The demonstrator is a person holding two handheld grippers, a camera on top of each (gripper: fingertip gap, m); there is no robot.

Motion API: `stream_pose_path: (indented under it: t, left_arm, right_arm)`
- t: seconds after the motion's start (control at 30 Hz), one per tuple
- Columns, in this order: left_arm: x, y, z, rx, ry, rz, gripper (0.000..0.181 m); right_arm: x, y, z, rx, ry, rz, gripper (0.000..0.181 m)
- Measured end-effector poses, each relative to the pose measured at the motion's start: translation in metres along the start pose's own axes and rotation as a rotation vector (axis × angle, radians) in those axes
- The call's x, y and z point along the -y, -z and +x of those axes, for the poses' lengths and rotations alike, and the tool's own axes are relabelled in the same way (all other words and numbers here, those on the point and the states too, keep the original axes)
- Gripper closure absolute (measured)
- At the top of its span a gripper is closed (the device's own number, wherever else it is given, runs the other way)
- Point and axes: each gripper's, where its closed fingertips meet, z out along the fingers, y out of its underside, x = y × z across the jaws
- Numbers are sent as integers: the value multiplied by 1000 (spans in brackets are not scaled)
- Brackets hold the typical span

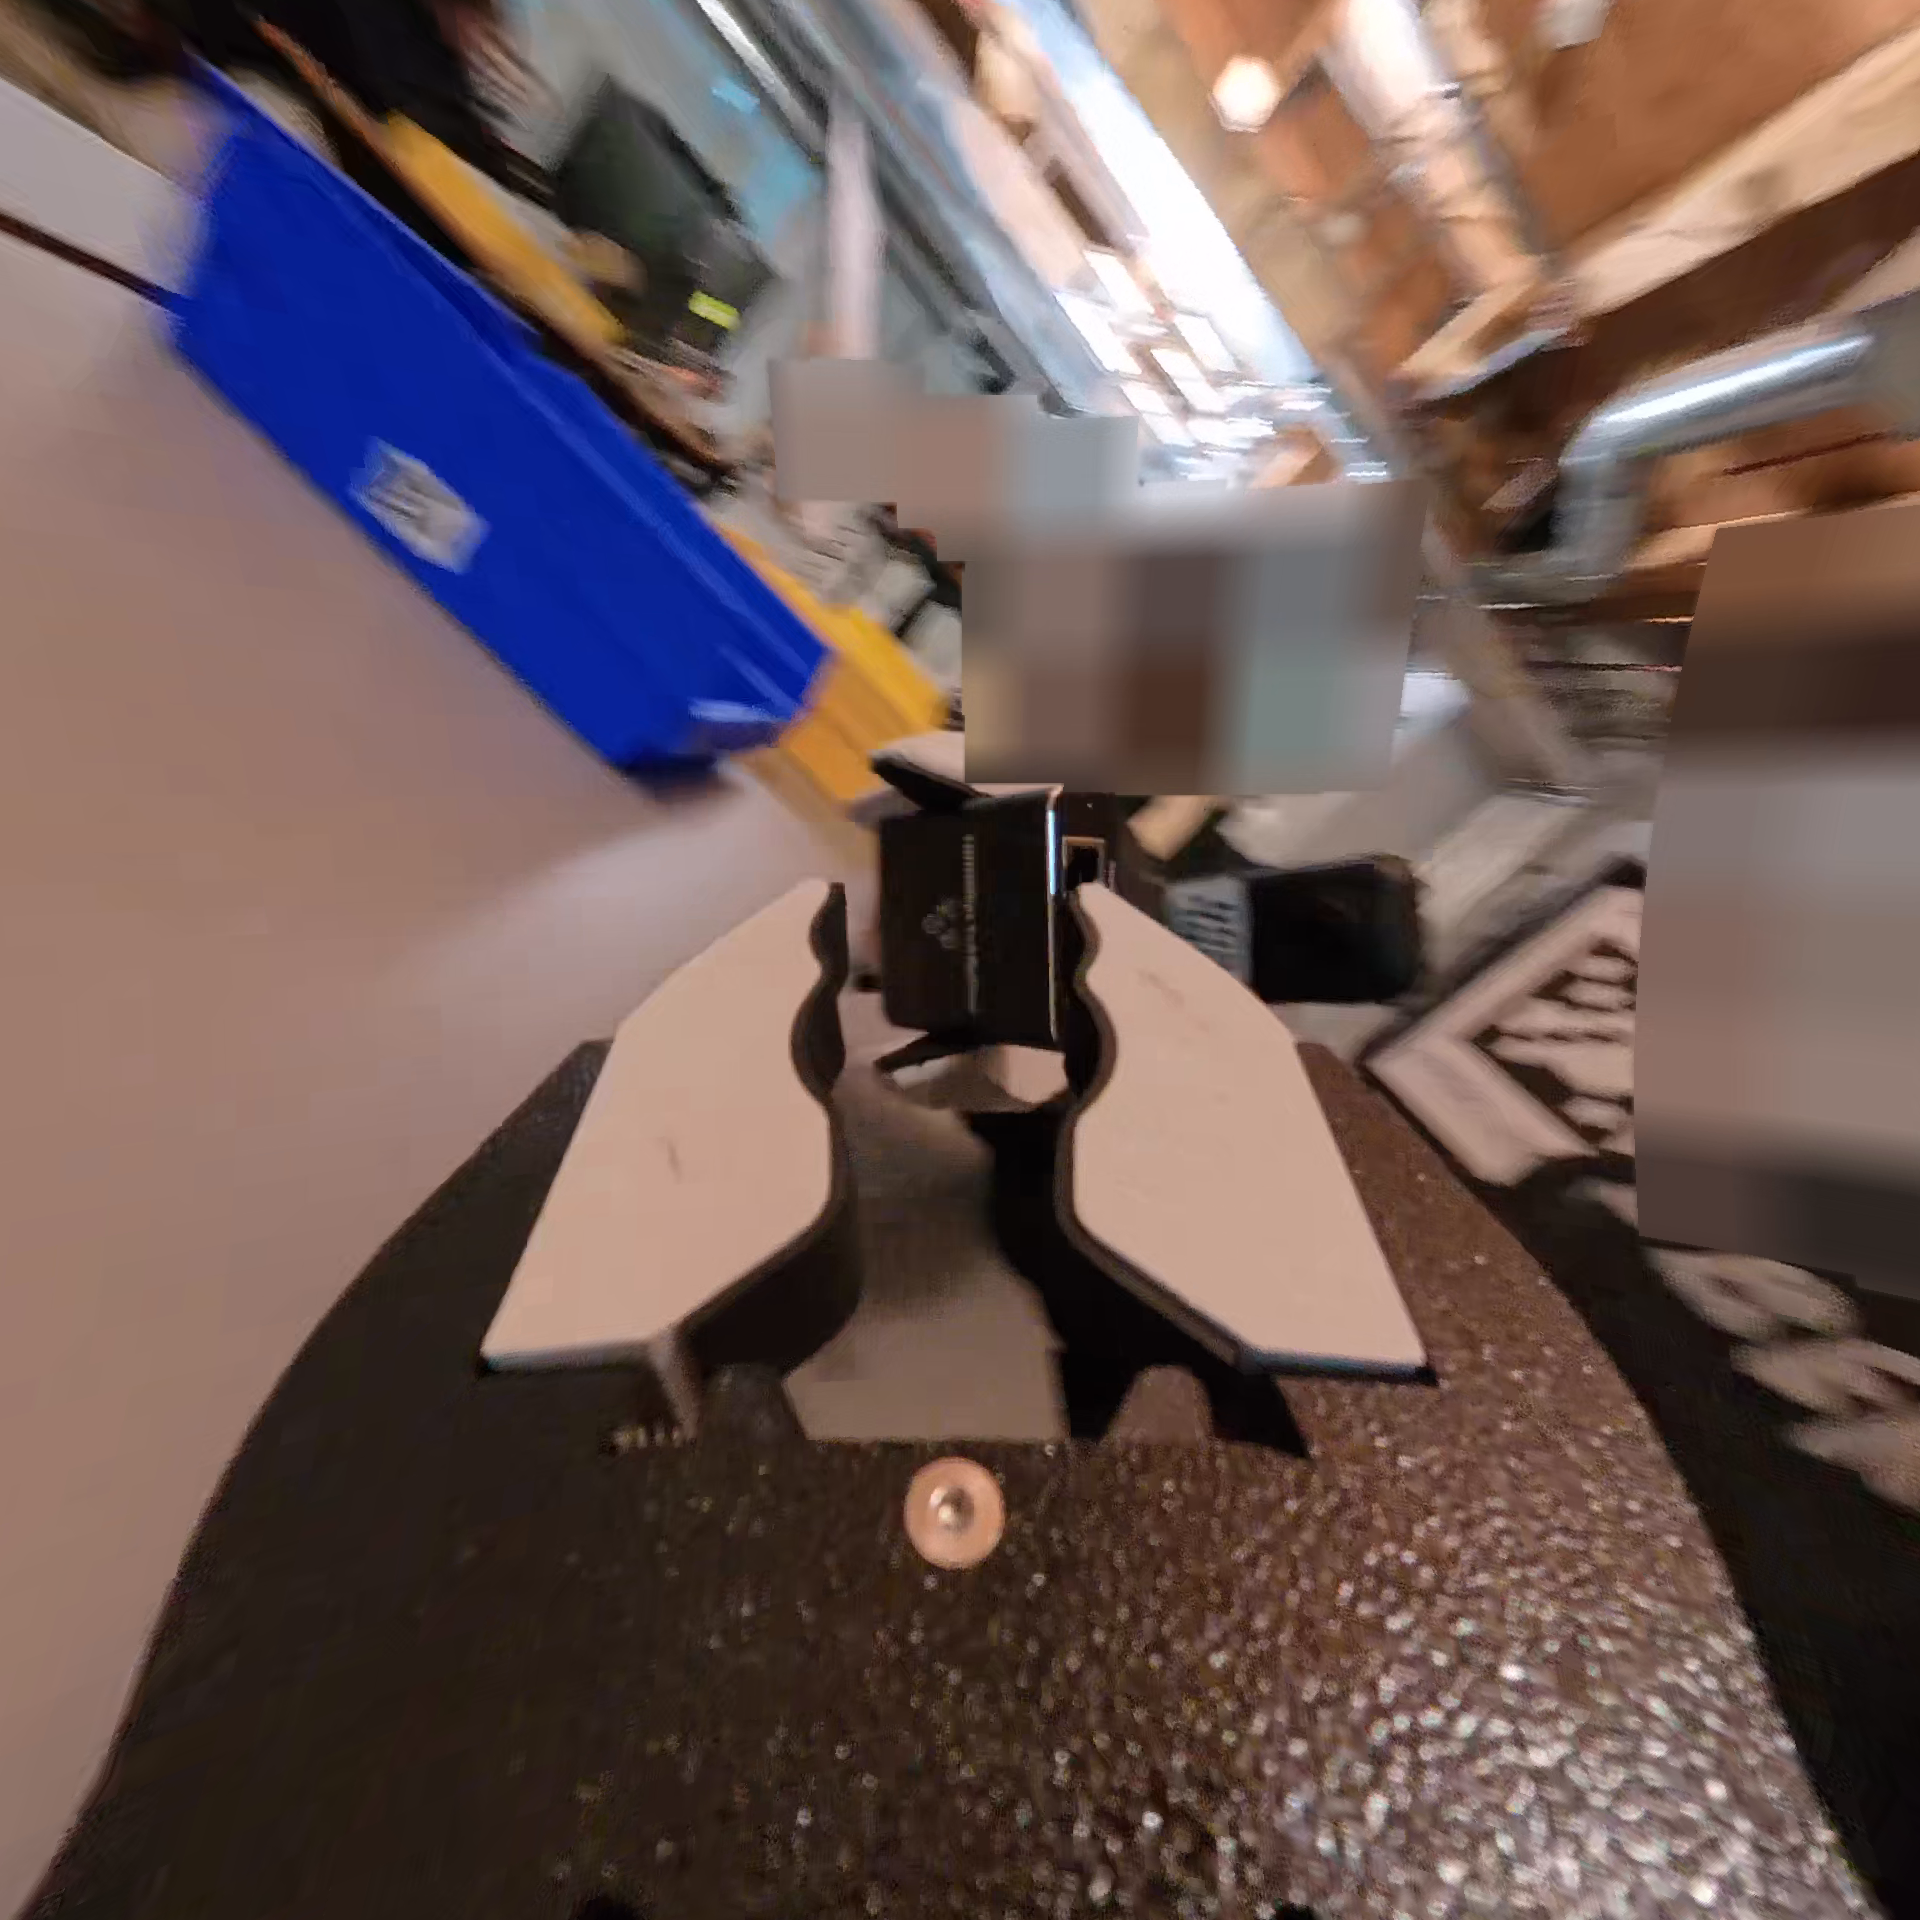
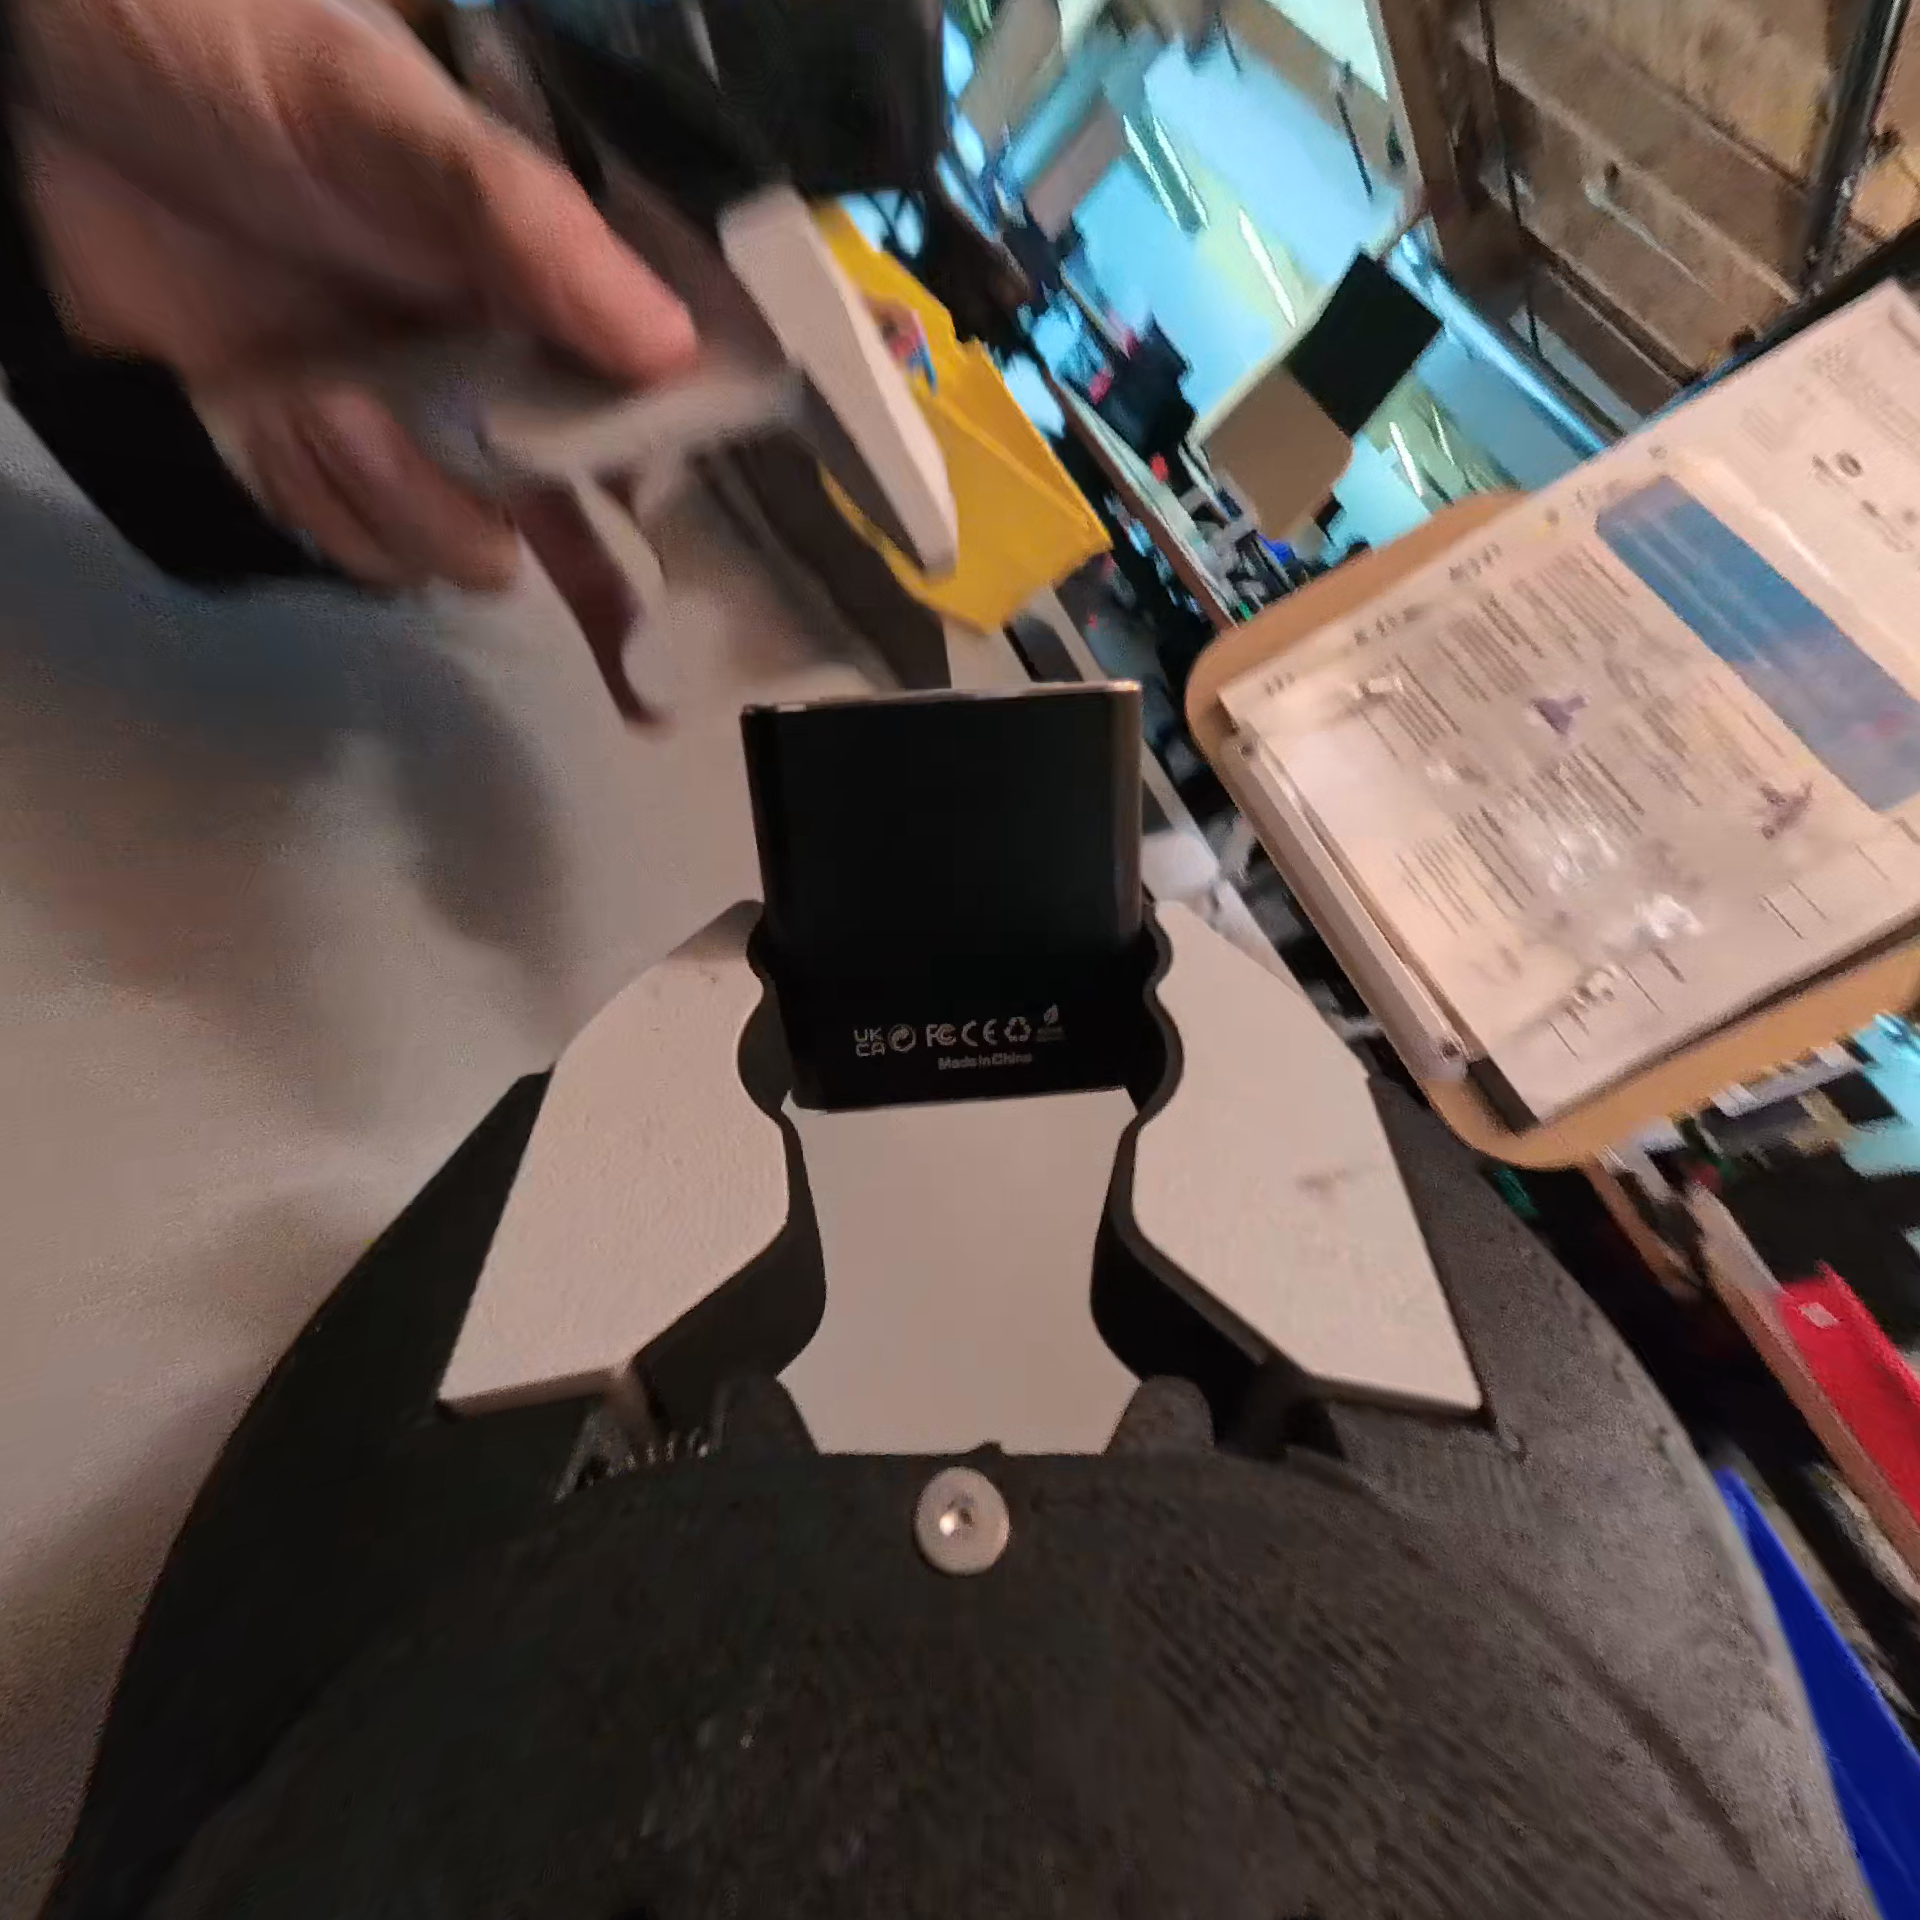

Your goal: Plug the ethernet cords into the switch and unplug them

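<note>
Landmark: switch.

Right wrist view: switch [image 2: 940, 894] between fingertips of right gripper [image 2: 951, 977], near end seated between pads, far end projecting forward past them. Table surface [image 2: 208, 831] below and left of switch. Hand [image 2: 312, 301] with left gripper [image 2: 842, 384] up-left of switch, beyond it. Bin [image 2: 987, 488] behind switch, just right of left gripper. Clipboard with papers [image 2: 1590, 790] right of switch, apart.

Left wrist view: switch [image 1: 971, 925] ahead of left gripper [image 1: 961, 935] fingertips; contact unclear. Bin [image 1: 468, 468] left of switch, farther back, on table [image 1: 208, 831].

Both wrist views look forward along their fingers, tilted, close on the black switch [image 2: 940, 894] at 12 o'clock; shared.
</note>
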Motion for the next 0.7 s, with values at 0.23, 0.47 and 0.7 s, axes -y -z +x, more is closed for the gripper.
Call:
stream_pose_path:
  t: [0.23,0.47,0.7]
  left_arm:
    - [-4,6,-16,515,-405,-196,107]
    - [-26,-15,-32,506,-381,-361,128]
    - [-37,-29,-20,330,-282,-362,157]
  right_arm:
    - [-26,-13,3,-84,160,-179,118]
    - [-13,-15,-5,-51,195,-148,119]
    - [-8,-7,-4,5,201,-57,119]
